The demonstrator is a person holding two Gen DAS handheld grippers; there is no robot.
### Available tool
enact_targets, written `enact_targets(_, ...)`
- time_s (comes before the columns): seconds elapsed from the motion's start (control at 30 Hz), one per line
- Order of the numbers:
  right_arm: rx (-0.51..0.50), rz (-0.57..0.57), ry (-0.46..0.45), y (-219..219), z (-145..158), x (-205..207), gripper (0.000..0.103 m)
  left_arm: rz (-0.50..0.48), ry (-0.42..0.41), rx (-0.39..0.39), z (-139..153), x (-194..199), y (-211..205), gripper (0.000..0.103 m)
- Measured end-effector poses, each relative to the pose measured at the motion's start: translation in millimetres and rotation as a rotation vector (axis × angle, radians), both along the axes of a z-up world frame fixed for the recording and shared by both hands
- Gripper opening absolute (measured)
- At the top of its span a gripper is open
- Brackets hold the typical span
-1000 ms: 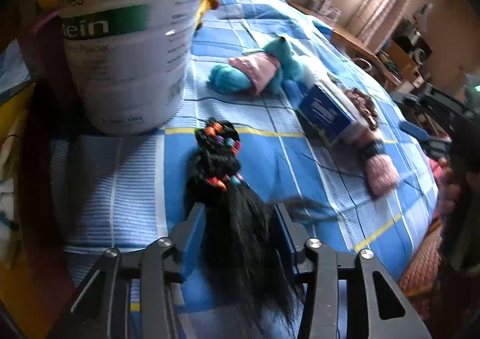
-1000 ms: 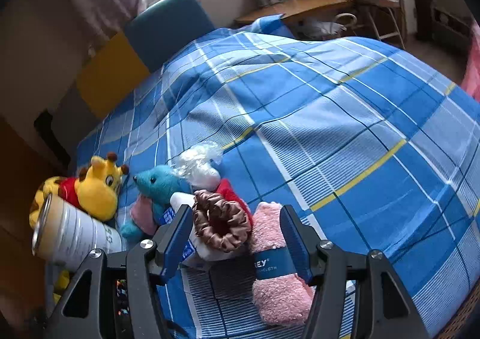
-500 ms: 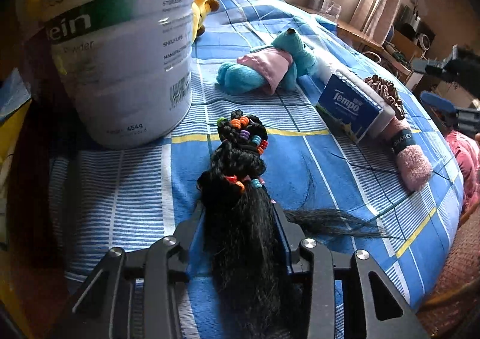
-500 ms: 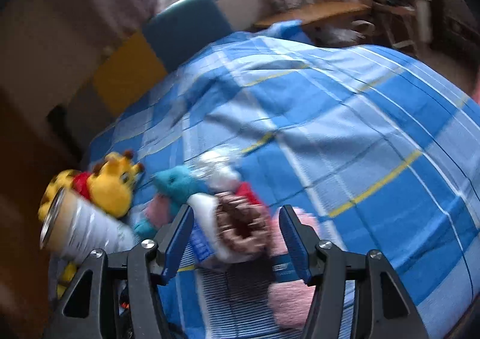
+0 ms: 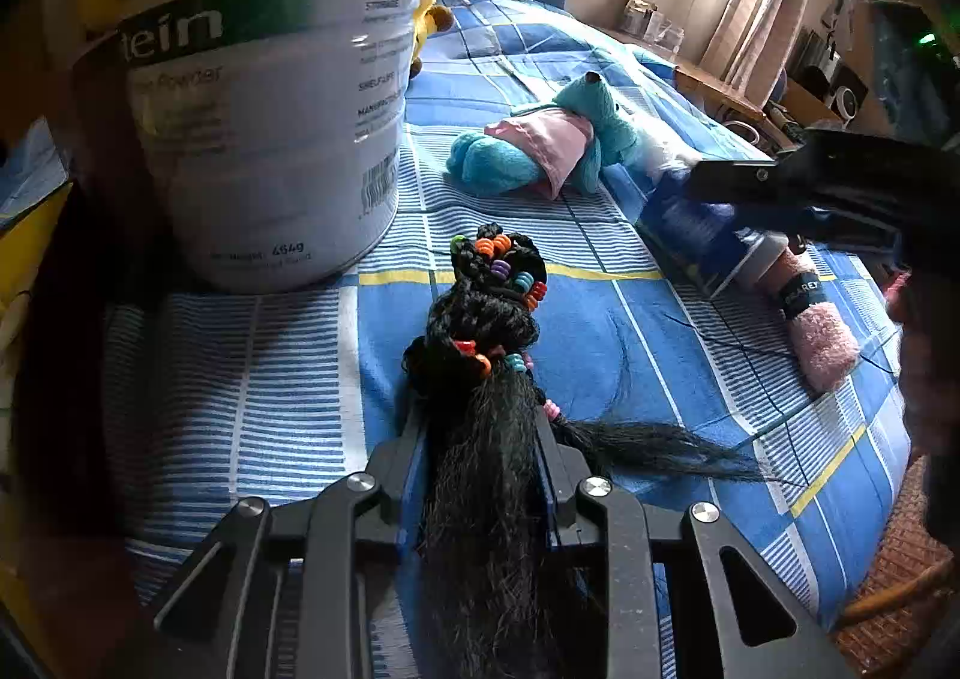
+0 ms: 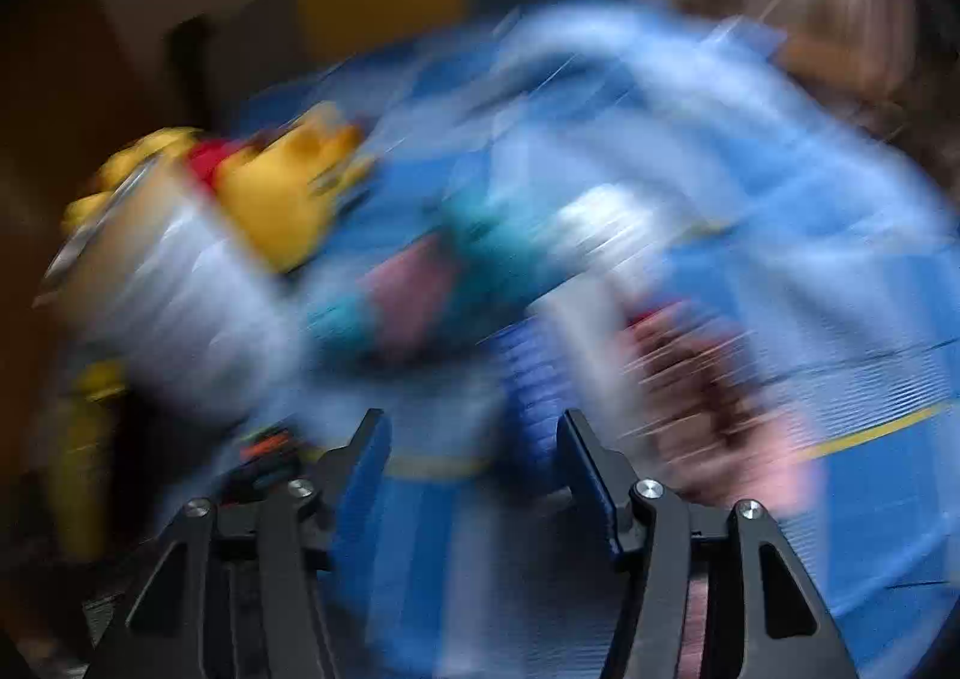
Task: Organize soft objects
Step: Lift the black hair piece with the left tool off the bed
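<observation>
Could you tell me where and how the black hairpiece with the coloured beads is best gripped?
Grip the hairpiece on its loose tail just below the beaded knot, from the near end, along its length. The left gripper is closing there now, straddling the narrow, compressible strands.

Window daylight, right view motion-blurred, fisheye edges
</observation>
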State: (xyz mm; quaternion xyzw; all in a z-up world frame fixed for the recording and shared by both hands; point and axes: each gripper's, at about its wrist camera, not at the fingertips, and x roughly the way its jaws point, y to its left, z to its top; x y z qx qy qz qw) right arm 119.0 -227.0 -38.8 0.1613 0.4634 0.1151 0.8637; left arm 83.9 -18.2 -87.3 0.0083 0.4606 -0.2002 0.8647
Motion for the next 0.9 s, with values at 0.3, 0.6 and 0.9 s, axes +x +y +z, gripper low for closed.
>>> enact_targets(0.3,0.035,-0.011,0.008,-8,-1,-7,0.052,0.008,-0.003,-0.021,0,-2,4,0.03)
enact_targets(0.6,-0.15,0.043,0.083,25,-24,12,0.062,0.007,-0.012,-0.028,-1,-4,6,0.03)
enact_targets(0.9,-0.261,0.073,0.099,40,-42,20,0.052,0.008,-0.021,-0.018,-1,-6,5,0.03)
